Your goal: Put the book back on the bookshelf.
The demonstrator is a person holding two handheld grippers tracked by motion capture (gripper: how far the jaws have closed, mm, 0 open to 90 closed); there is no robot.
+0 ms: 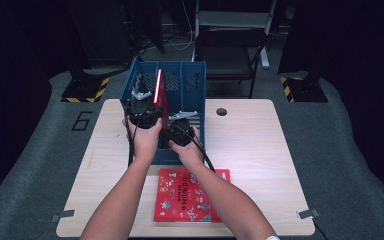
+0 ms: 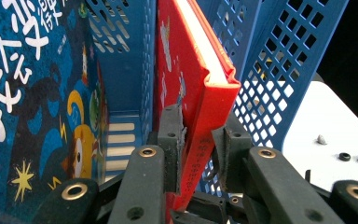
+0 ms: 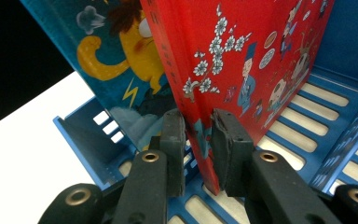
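Note:
A red hardcover book stands upright in a blue perforated file rack at the back of the table. My left gripper is shut on the book's spine edge, and in the left gripper view the jaws clamp the red book from both sides. My right gripper is shut on the lower edge of the same red book, just above the rack's slatted floor. Beside it in the rack stands a blue picture book, whose cover with a yellow figure sits behind the red one.
A second red book lies flat on the light wooden table near the front edge, under my right forearm. A dark chair stands behind the table. A small round hole sits right of the rack.

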